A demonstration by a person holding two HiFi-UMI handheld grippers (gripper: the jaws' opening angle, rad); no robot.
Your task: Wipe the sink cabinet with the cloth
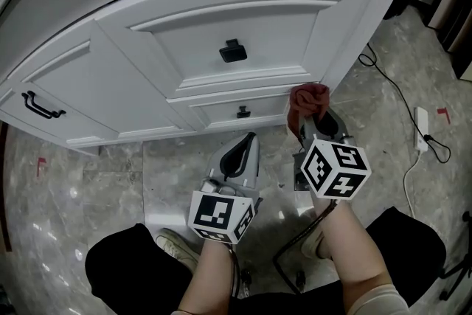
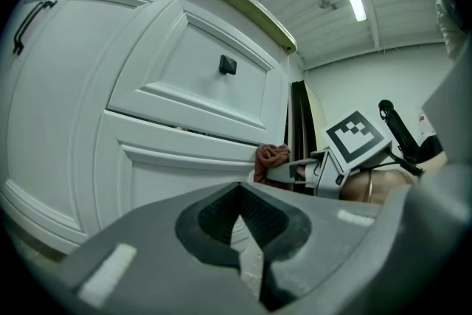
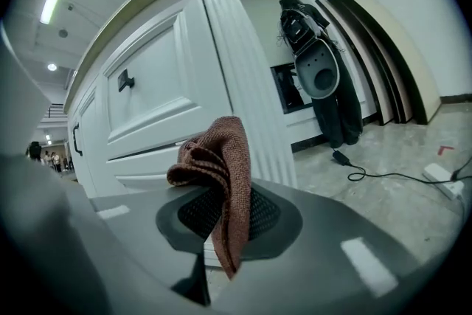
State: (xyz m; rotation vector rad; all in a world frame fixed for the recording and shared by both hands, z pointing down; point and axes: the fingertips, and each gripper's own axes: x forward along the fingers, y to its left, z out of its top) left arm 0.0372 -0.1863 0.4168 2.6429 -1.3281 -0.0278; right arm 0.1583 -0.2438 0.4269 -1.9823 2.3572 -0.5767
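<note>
Grey right gripper [image 3: 221,221]: clamped on the cloth [image 3: 217,151]. I've pinched one fold so the rest bunches out front as a wiping pad.
Cloth spot: rust-brown knit, up against the right end of the sink cabinet's [image 1: 169,63] low drawer front [image 1: 214,114], just beside the fluted corner post [image 3: 243,70]. Looks like it's touching, can't swear to it.
Left gripper [image 1: 247,146]: jaws together, nothing in them, held back off the cabinet's bottom edge over the floor [image 1: 110,181]. My guess is it's just parked out of the way, since wiping only needs one.
Why so low: probably working that bottom right corner.
Progress: no idea which panels are done, everything's plain white.
Watch out: the small drawer knob [image 1: 243,112] sits near the cloth, and loose knit could snag there.
</note>
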